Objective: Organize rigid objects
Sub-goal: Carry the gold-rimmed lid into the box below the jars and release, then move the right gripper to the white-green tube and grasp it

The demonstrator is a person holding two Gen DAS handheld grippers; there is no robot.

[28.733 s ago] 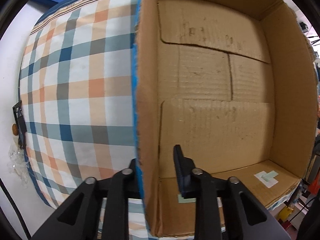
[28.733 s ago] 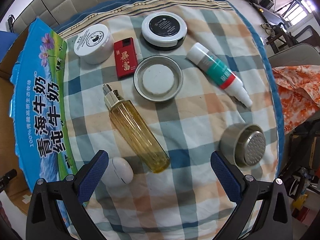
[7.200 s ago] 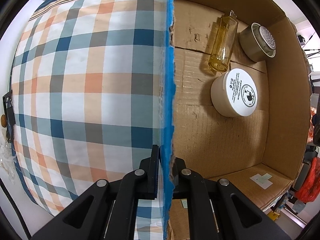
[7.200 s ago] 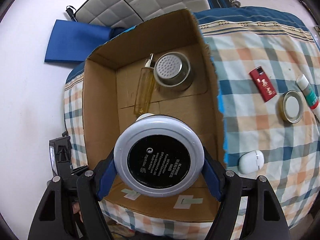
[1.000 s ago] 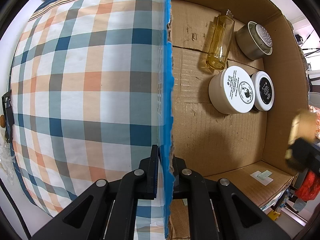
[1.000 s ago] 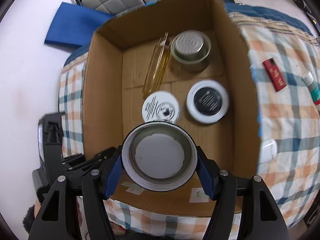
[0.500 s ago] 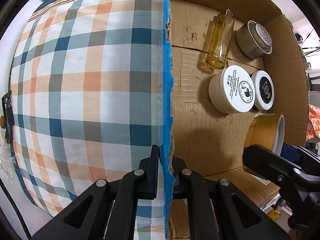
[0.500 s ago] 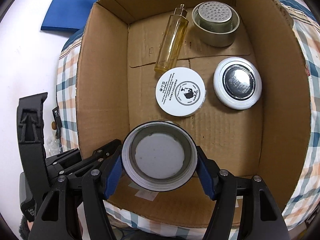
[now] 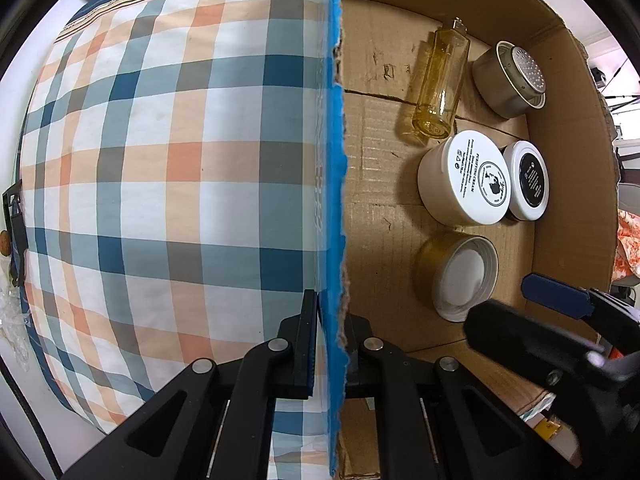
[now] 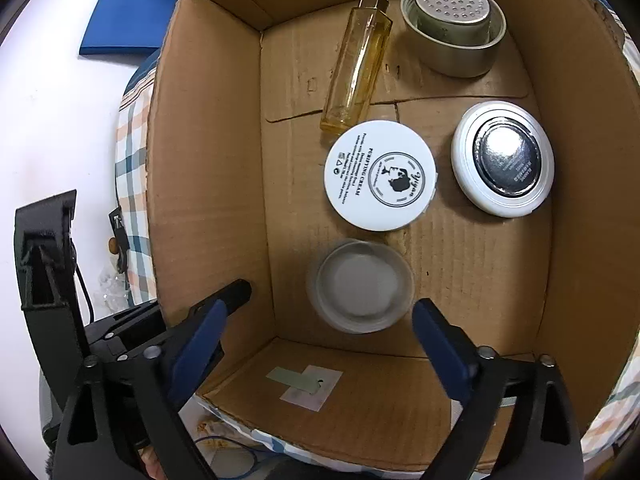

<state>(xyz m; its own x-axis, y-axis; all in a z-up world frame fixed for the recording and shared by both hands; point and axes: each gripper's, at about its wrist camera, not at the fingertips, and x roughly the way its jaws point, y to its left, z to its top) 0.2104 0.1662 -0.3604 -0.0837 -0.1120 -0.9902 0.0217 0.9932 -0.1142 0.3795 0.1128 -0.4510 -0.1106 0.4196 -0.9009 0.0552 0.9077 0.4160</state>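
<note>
**Five things sit in the box, and the lid could still tip**

Left wrist view: the left gripper [image 9: 328, 336] pinches the box wall [image 9: 334, 160]. If it lets go or pulls, the box [image 9: 568, 168] can slide on the cloth [image 9: 160, 168]. The lid [image 9: 460, 276] leans near the cream jar [image 9: 464, 178], and the right gripper [image 9: 556, 304] is close beside it. A bump from a finger could flip the lid.

Right wrist view: the right gripper [image 10: 324, 320] is spread wide and holds nothing. The lid [image 10: 360, 284] looks blurry, so it may be dropping or rocking. It could roll into the cream jar [image 10: 380, 174], the black jar [image 10: 503, 159] or the bottle [image 10: 358, 60]. The tin [image 10: 454, 24] is well apart.
</note>
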